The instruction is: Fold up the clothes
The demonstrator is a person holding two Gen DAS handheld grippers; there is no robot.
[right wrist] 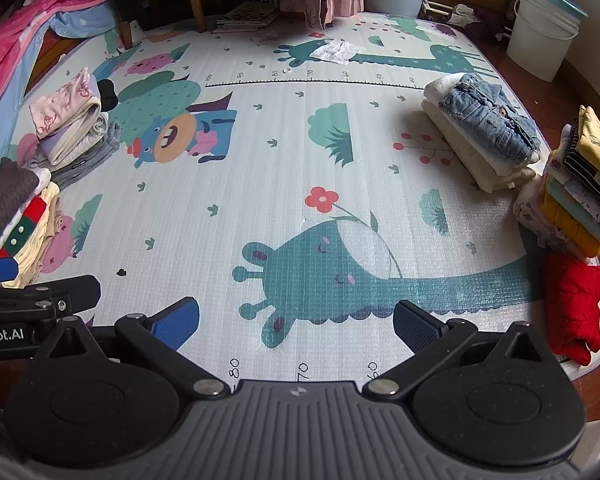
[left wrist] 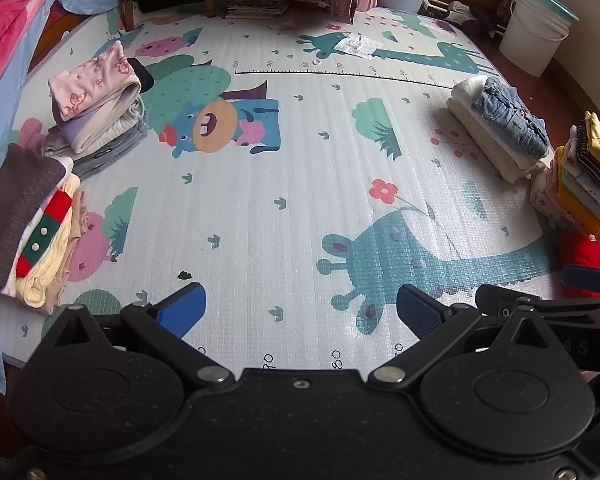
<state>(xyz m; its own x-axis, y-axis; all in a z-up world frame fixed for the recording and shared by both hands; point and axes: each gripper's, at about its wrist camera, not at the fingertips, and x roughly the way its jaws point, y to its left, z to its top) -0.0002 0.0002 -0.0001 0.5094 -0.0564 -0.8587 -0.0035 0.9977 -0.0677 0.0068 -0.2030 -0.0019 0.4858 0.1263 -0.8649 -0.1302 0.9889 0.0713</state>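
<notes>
Both grippers hover low over the cartoon play mat [left wrist: 300, 200], side by side. My left gripper [left wrist: 300, 310] is open, with only bare mat between its blue pads. My right gripper [right wrist: 296, 322] is open too and holds nothing. Folded clothes sit in piles along the mat's sides: a pink-topped stack [left wrist: 96, 108] and a brown-and-cream stack [left wrist: 24, 220] on the left, a denim-topped cream stack [right wrist: 484, 128] and a yellow-and-striped stack [right wrist: 584, 184] on the right. A red padded jacket [right wrist: 572, 304] lies crumpled at the near right edge of the mat.
A bed with a pink quilt [left wrist: 20, 12] runs along the left. A white bucket [left wrist: 536, 28] stands at the far right off the mat. A scrap of paper [left wrist: 356, 46] lies at the mat's far end, near curtains and chair legs.
</notes>
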